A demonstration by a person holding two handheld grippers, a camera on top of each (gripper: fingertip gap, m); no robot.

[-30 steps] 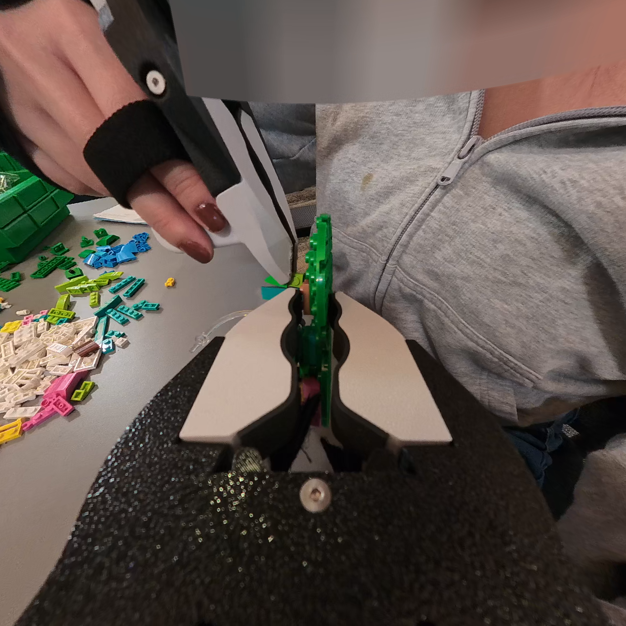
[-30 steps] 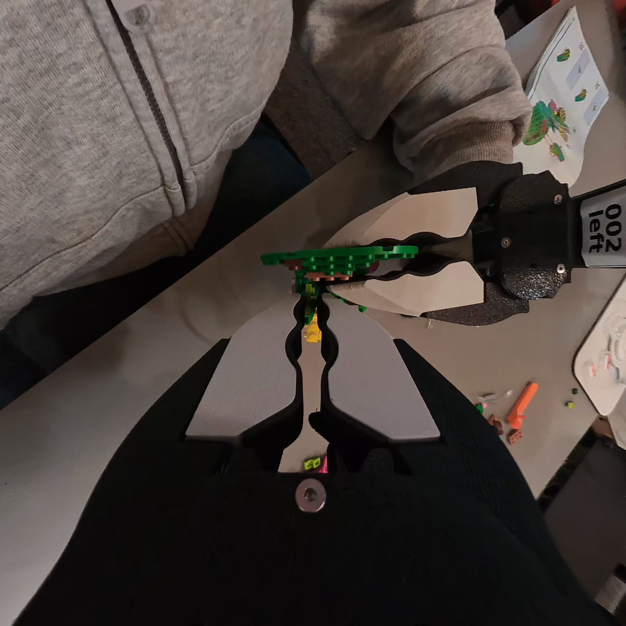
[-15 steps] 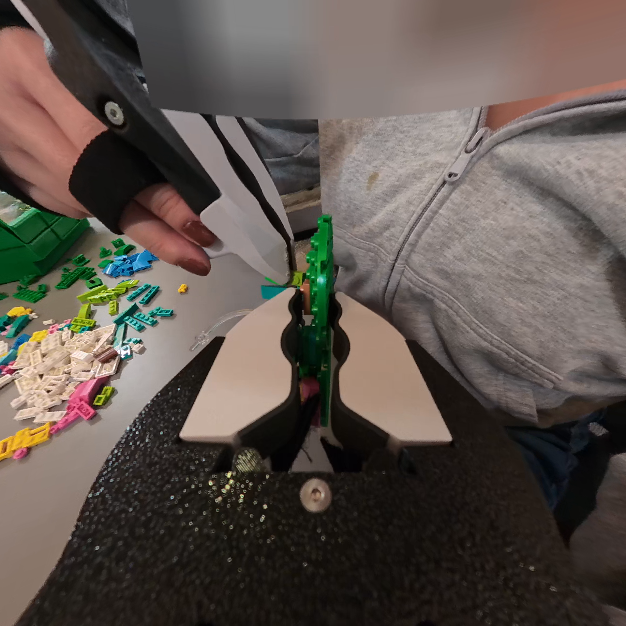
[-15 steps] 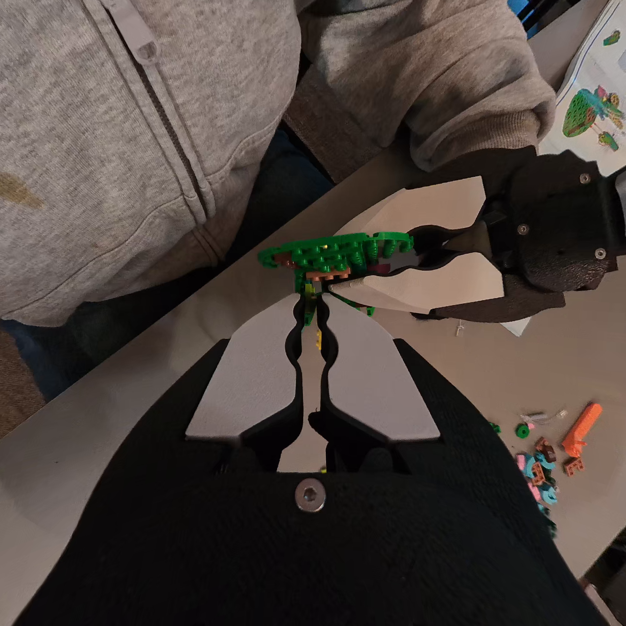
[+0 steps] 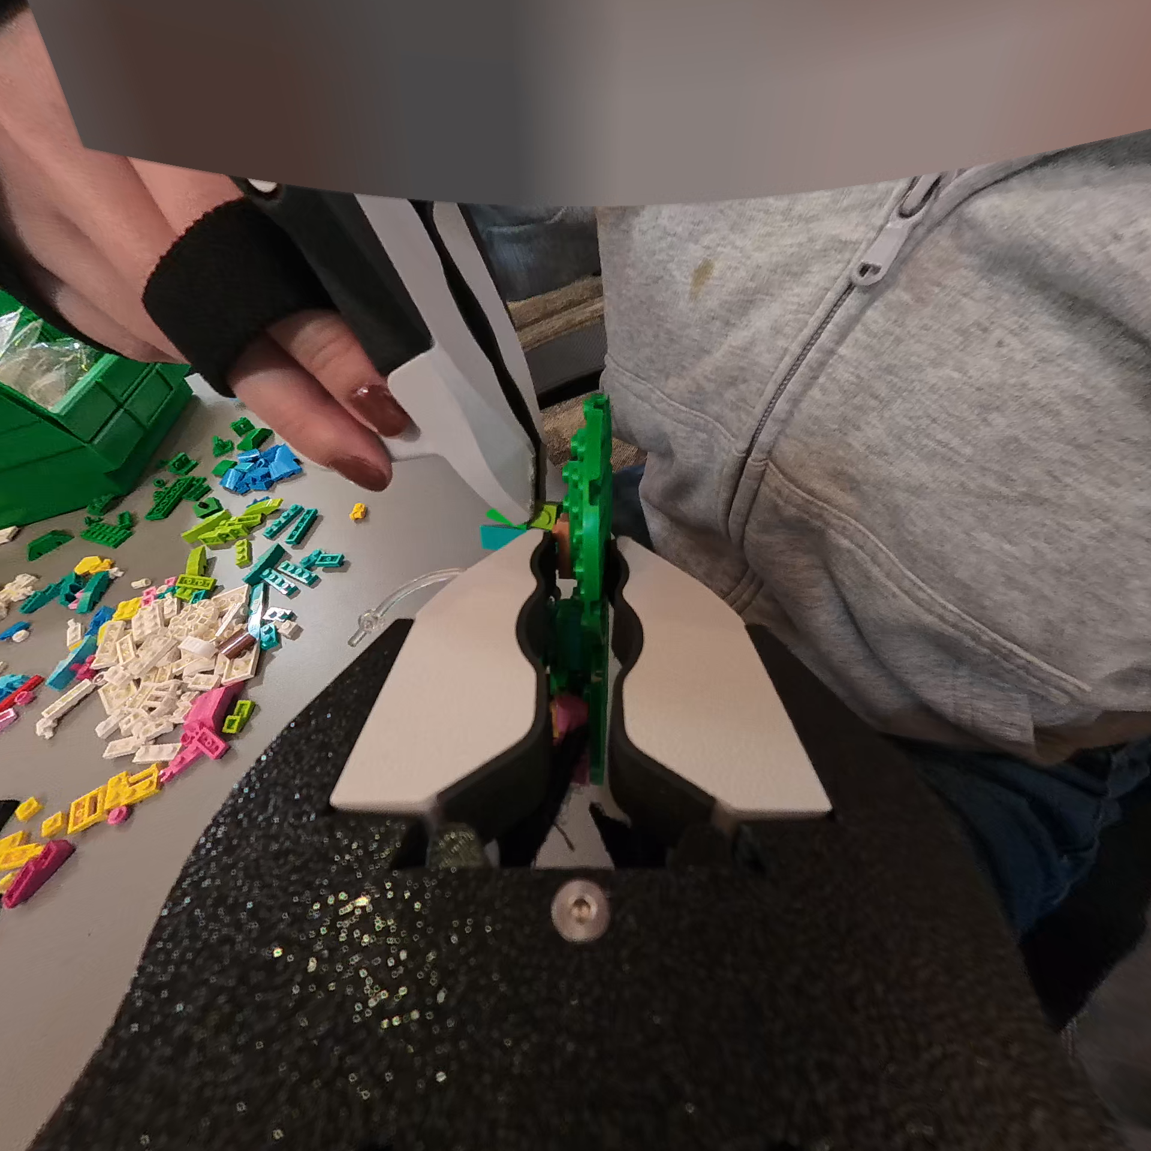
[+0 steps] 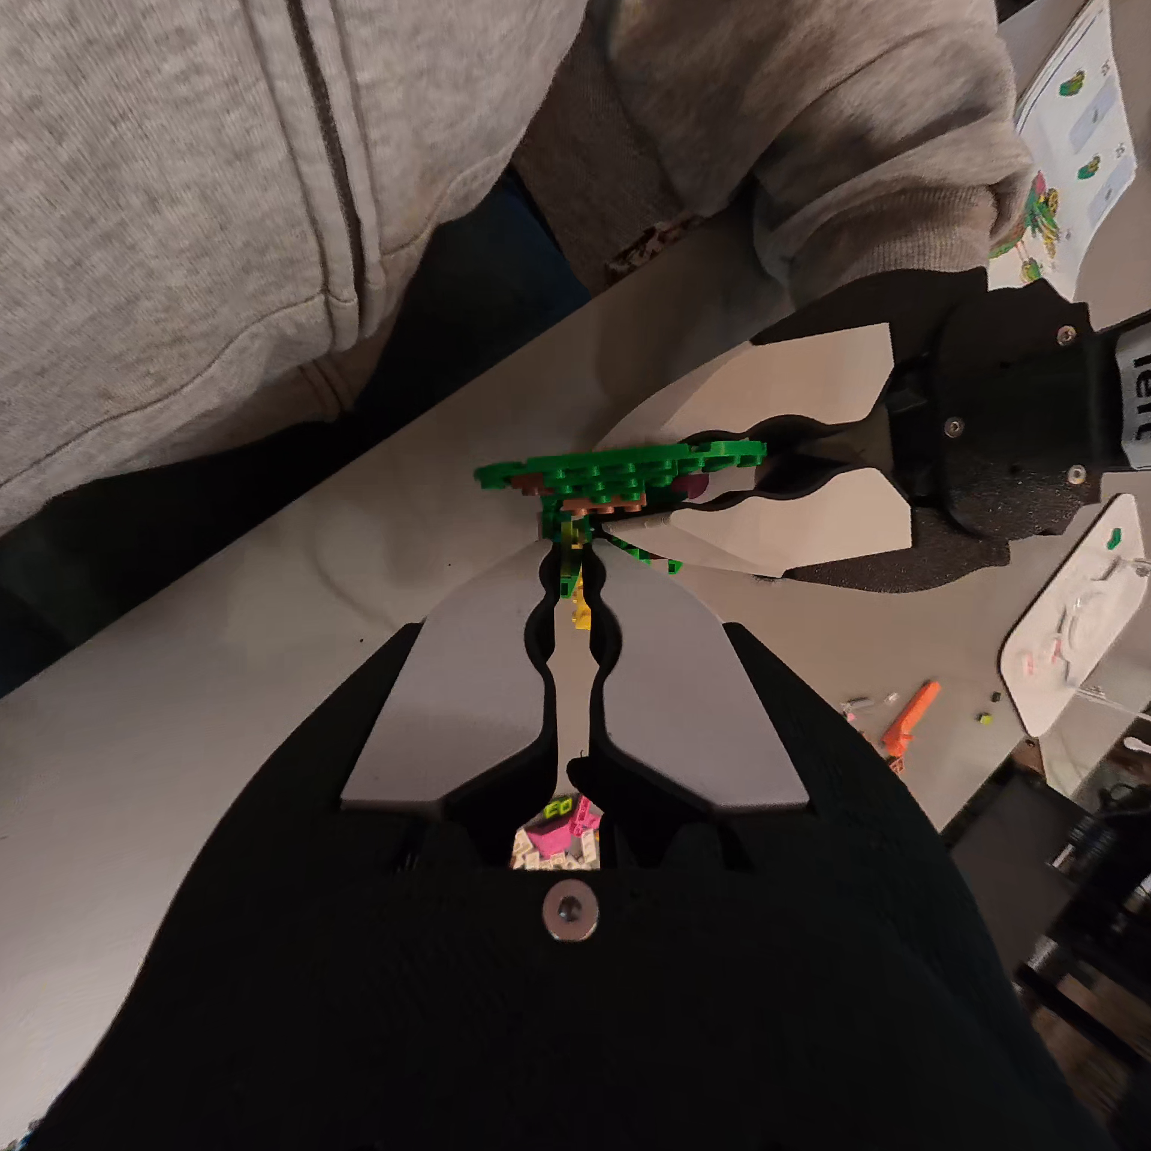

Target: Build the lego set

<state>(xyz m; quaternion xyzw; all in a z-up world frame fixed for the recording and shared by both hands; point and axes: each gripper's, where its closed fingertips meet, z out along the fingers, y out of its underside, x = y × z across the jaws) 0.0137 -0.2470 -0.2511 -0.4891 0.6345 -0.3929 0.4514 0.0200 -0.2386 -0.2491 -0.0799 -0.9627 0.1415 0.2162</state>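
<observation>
We see a green brick plate assembly [image 5: 588, 548] clamped edge-on between the left gripper [image 5: 579, 548] pads, with brown and pink pieces stuck on its left face. The right gripper [image 6: 570, 548] meets it from the side, its fingertips pinching a small lime-green piece [image 6: 568, 548] that sits against the assembly's underside. Left of our left gripper, loose bricks [image 5: 168, 635] lie scattered on the grey table [image 5: 386, 535], beyond them a green bin [image 5: 75, 430]. A grey hoodie [image 5: 872, 467] fills the right.
</observation>
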